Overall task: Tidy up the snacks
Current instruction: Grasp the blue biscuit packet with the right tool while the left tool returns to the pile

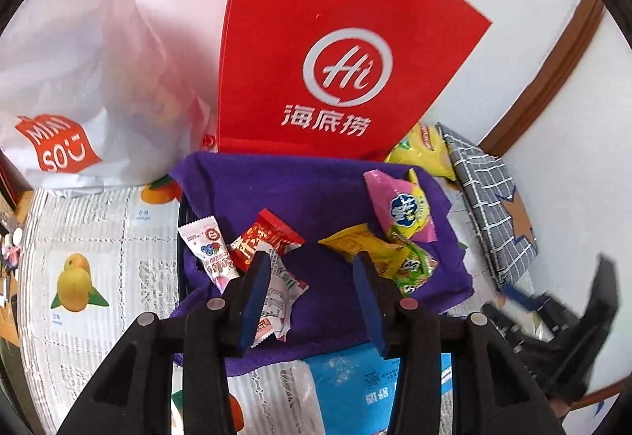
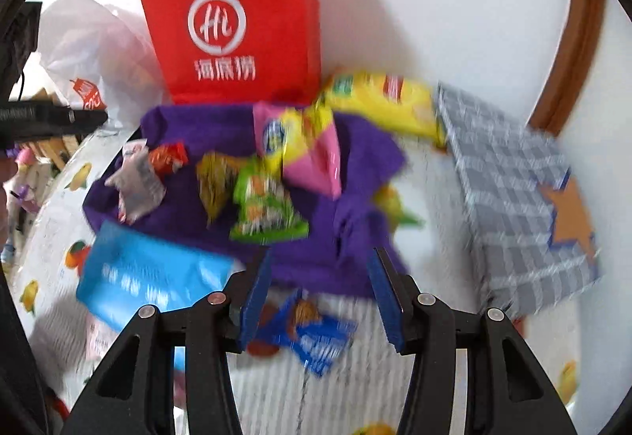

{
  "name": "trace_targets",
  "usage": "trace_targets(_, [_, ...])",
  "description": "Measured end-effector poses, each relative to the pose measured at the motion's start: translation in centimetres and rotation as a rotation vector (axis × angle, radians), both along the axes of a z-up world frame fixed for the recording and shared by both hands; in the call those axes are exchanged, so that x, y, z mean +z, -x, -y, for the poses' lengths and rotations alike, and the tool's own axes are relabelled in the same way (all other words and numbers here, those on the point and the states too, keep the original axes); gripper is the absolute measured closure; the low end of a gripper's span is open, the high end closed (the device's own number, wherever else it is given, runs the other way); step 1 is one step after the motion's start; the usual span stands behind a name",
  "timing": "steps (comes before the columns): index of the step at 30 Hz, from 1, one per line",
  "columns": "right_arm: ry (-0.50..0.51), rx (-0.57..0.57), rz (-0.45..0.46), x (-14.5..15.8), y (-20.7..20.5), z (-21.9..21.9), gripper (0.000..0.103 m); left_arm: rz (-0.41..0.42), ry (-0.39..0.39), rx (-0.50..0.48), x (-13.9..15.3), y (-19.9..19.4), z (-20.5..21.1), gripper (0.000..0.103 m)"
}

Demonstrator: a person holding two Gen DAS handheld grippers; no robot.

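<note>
Several snack packets lie on a purple cloth [image 1: 316, 194]: a white packet [image 1: 207, 249], a red packet [image 1: 264, 241], a yellow-green packet [image 1: 391, 257] and a pink-yellow packet [image 1: 403, 208]. My left gripper [image 1: 312, 273] is open and empty just above the cloth's near part. My right gripper [image 2: 322, 285] is open and empty above the cloth's [image 2: 355, 166] near edge; a small blue packet [image 2: 316, 332] lies on the table between its fingers. The right view is blurred by motion.
A red paper bag [image 1: 335, 51] and a white Miniso bag [image 1: 79, 87] stand behind the cloth. A grey checked box [image 1: 489, 198] and a yellow bag [image 1: 426, 150] lie at the right. A large blue pouch [image 2: 146, 277] lies near the front. The right gripper shows in the left view [image 1: 561, 320].
</note>
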State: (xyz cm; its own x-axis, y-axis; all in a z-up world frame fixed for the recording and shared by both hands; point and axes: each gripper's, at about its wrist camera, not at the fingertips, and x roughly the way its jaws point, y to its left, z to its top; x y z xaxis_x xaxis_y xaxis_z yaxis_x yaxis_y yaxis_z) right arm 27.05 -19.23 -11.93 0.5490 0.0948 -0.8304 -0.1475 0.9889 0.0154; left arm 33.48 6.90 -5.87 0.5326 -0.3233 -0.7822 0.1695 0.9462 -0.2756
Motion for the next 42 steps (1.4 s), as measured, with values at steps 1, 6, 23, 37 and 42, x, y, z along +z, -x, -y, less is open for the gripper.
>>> trace_targets(1, [-0.016,0.005,-0.011,-0.5,0.2,0.1,0.052,0.005,0.001,-0.002,0.2,0.1,0.1,0.061])
trace_targets(6, [-0.049,0.065,-0.033,-3.2,0.8,0.4,0.052,0.016,-0.003,-0.013,0.6,0.4,0.3,0.061])
trace_targets(23, [-0.228,0.216,-0.148,-6.5,1.0,2.7,0.052,0.025,-0.028,-0.047,0.4,0.7,1.3,0.061])
trace_targets(37, [0.02,0.256,-0.076,-7.1,3.8,-1.1,0.059,0.072,-0.133,-0.076,1.1,6.2,2.5,0.058])
trace_targets(42, [0.054,0.196,-0.045,-6.9,5.5,-1.0,0.063,0.047,-0.176,-0.063,-0.9,9.2,1.6,0.058])
